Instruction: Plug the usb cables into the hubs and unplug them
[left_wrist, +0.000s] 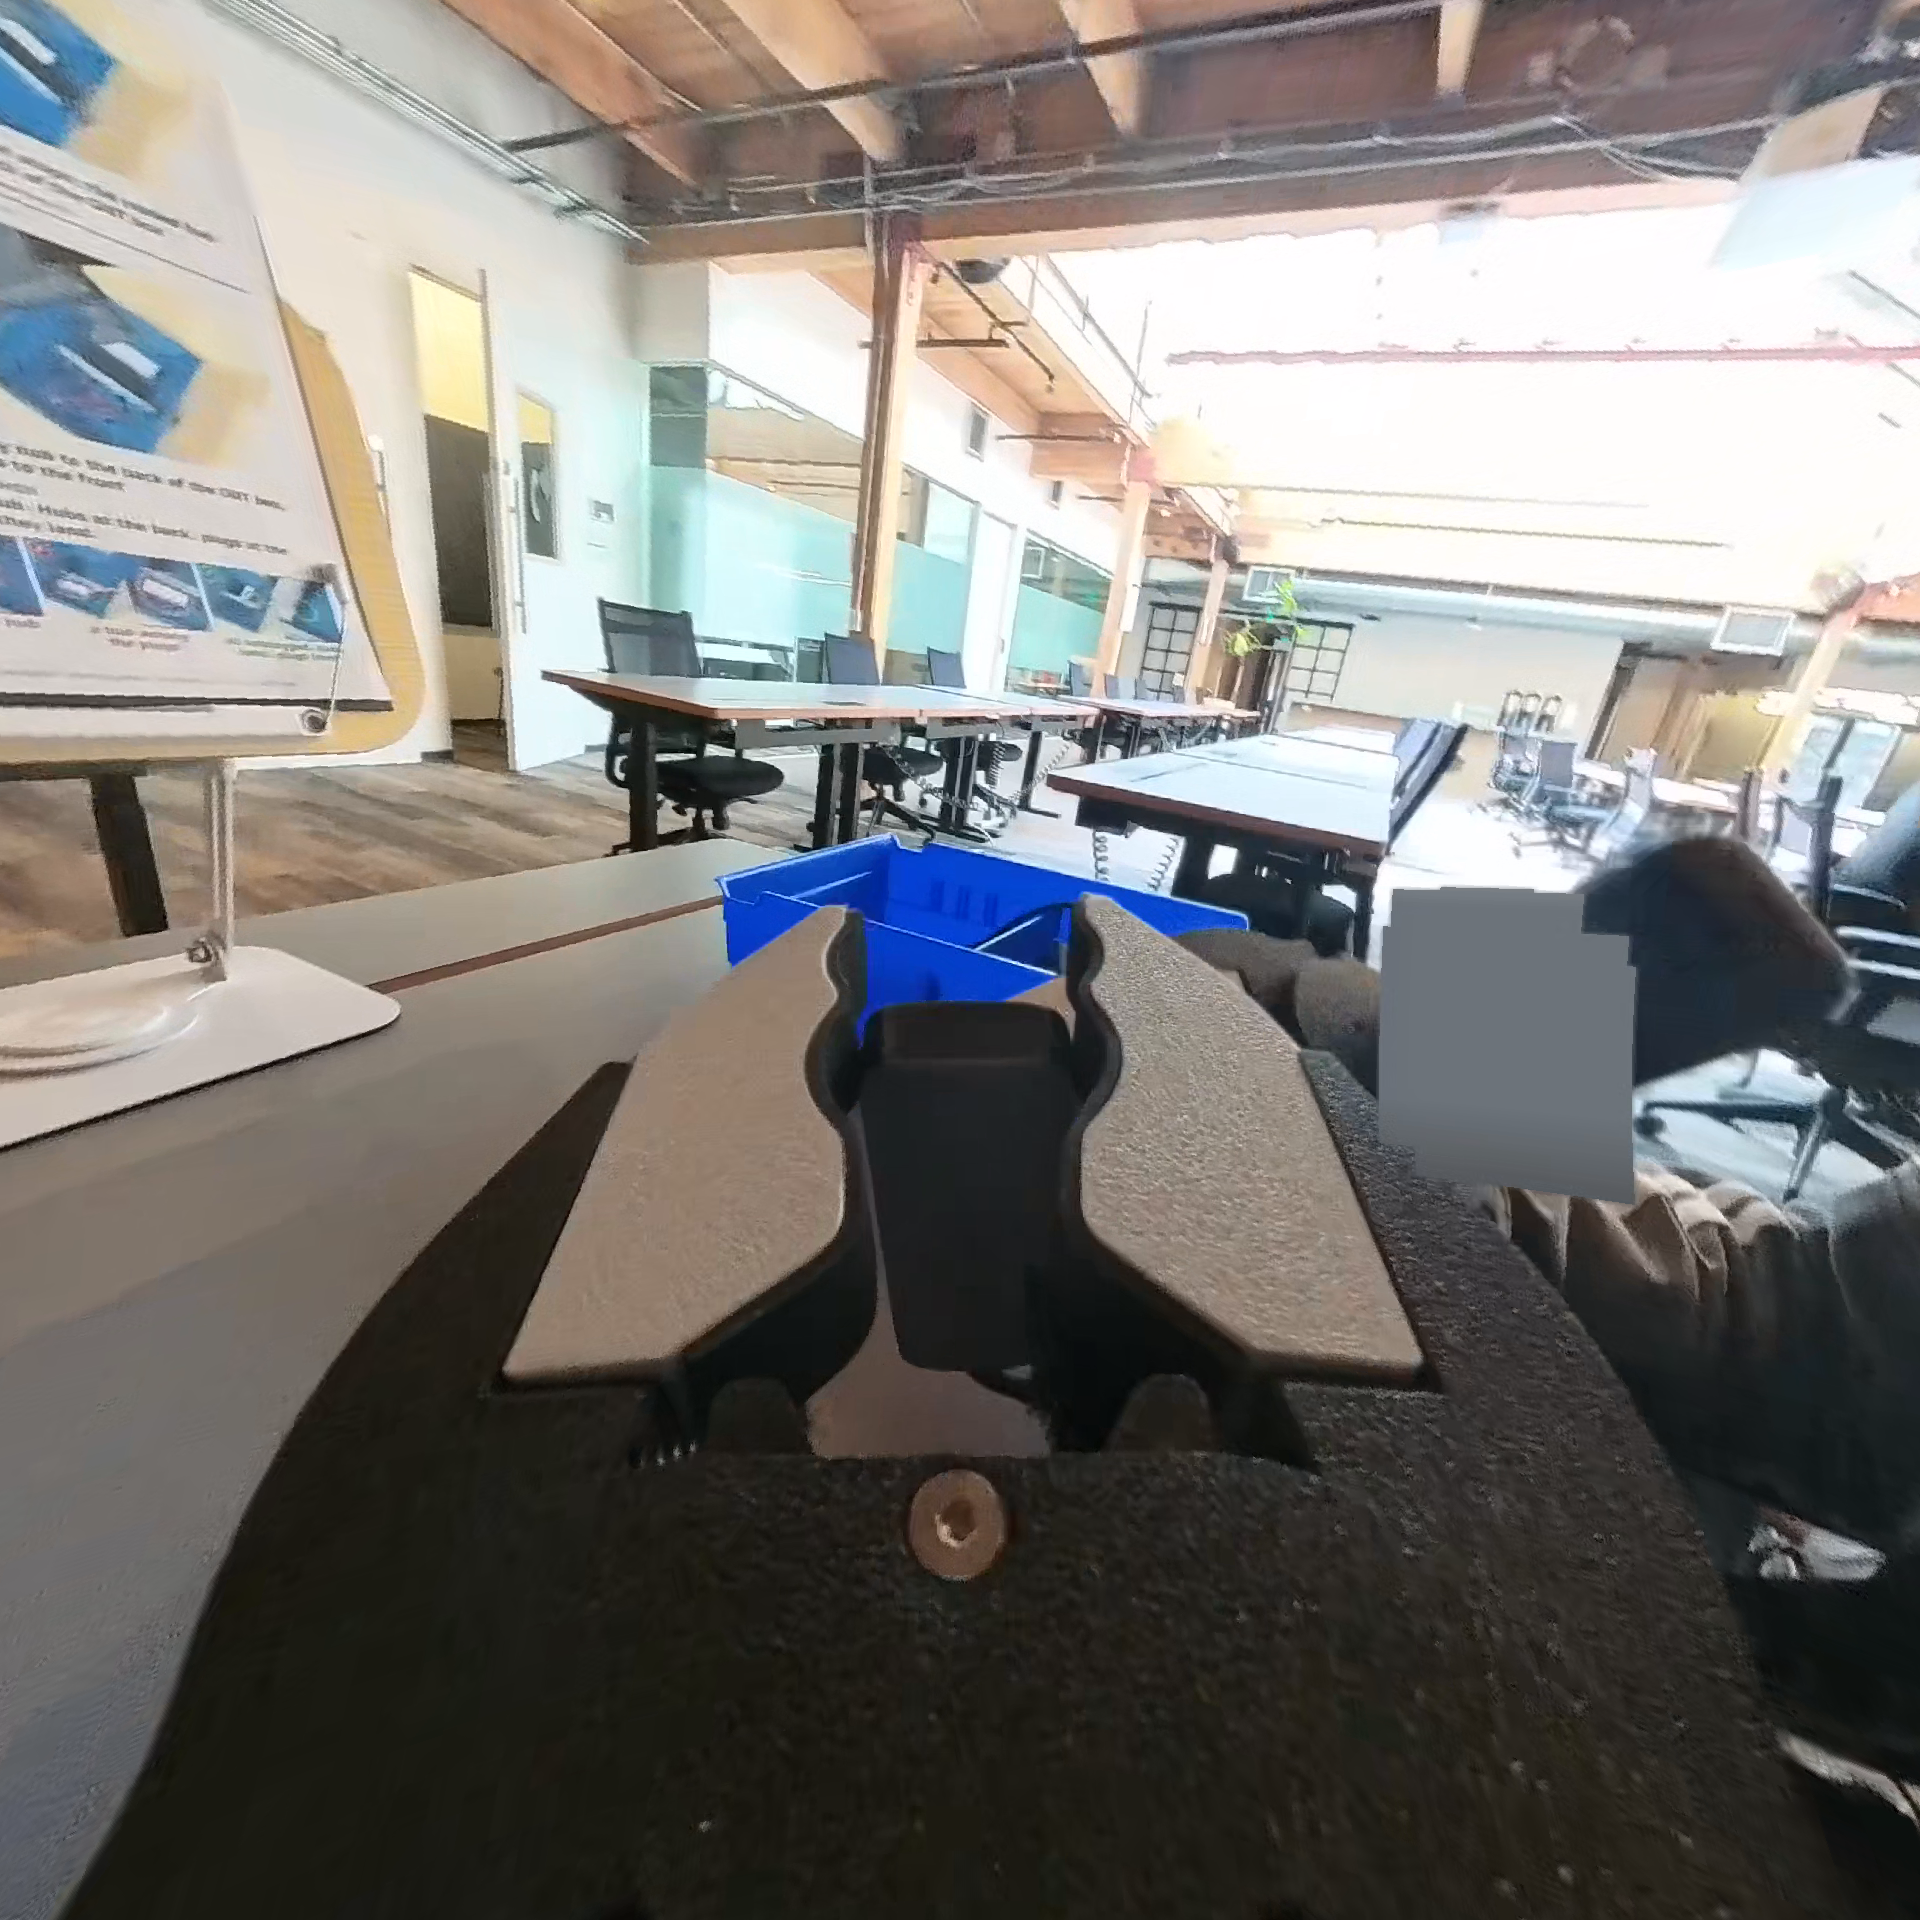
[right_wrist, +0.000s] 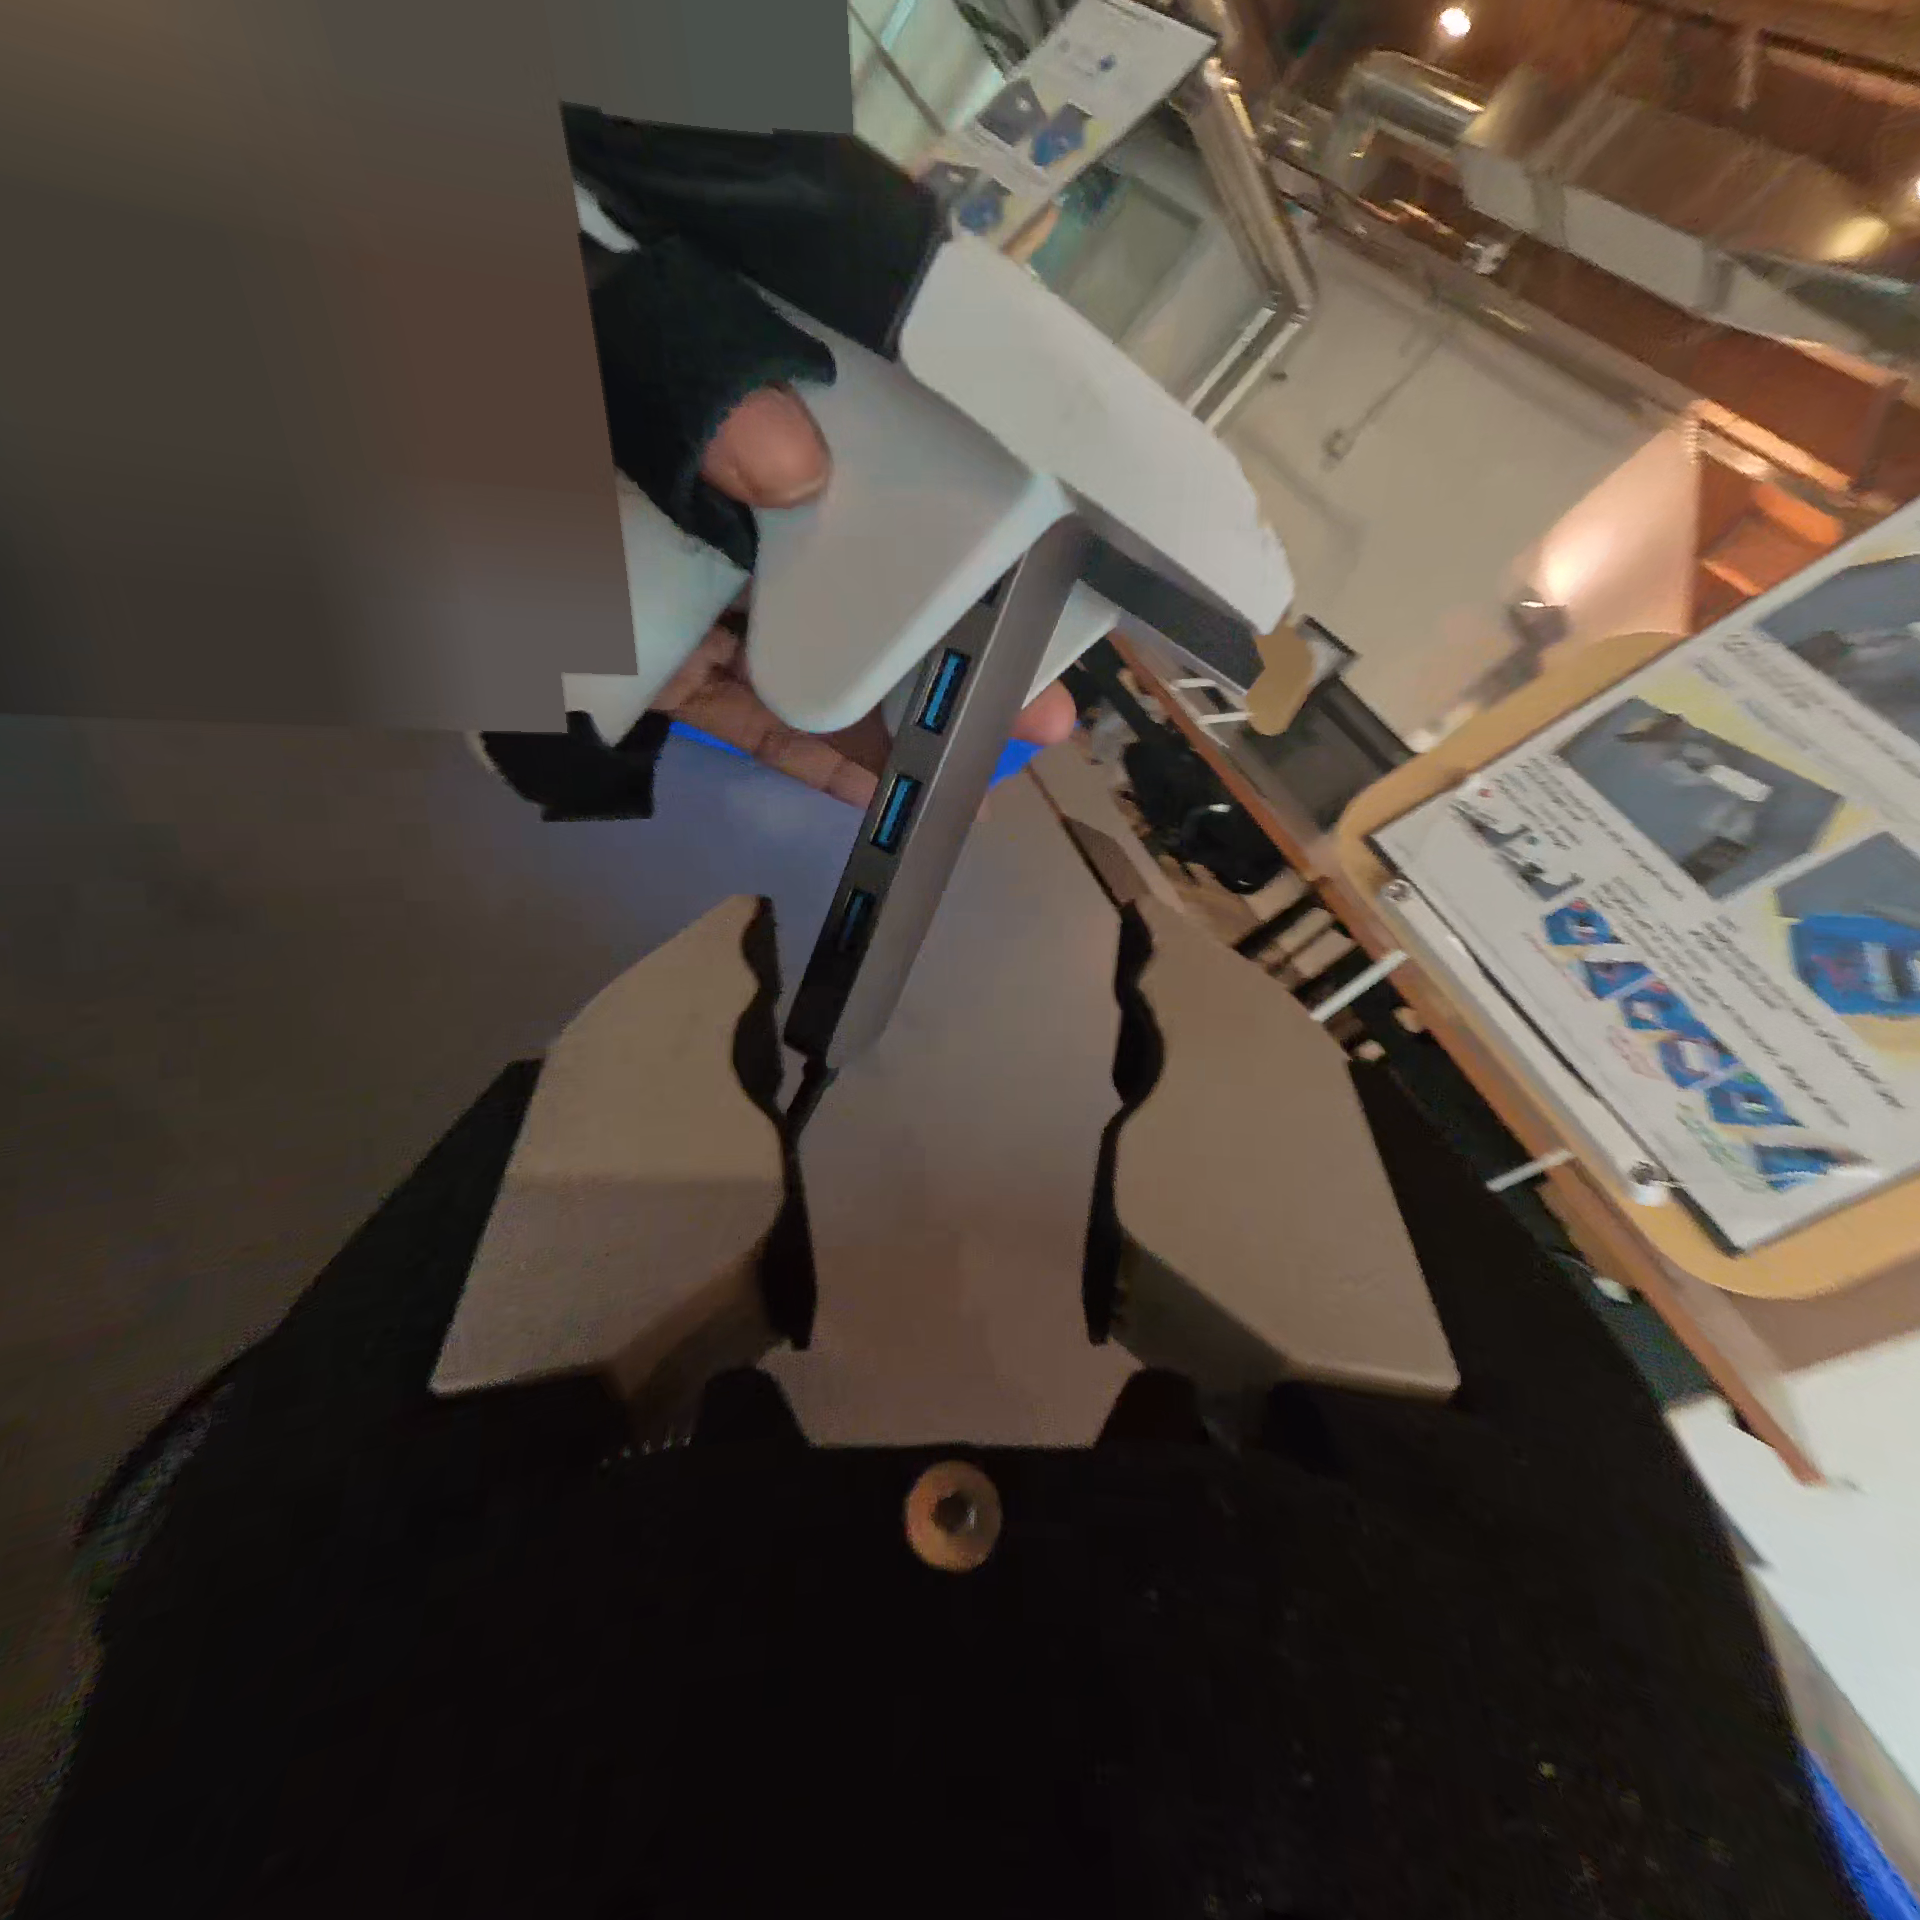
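Observation:
My left gripper (left_wrist: 966, 920) is shut on a dark grey USB hub (left_wrist: 966, 1143), which I see end-on between its fingers. In the right wrist view the same hub (right_wrist: 935, 831) is a slim grey bar with three blue ports along its side. The pale fingers (right_wrist: 935, 499) of the left gripper hold it, in a hand with a black fingerless glove. The hub slants down towards my right gripper (right_wrist: 935, 883), which is open, with the hub's lower end between its fingertips, close to the left finger. A thin dark cable stub (right_wrist: 802, 1091) leaves that end. No USB plug shows.
A blue bin (left_wrist: 935, 914) with dividers stands on the dark table (left_wrist: 260, 1195) just past the left gripper. An instruction sheet on a white stand (left_wrist: 156, 416) is at the left; it also shows in the right wrist view (right_wrist: 1662, 935). Office desks and chairs stand behind. About 7 cm separates my left fingertips from my right.

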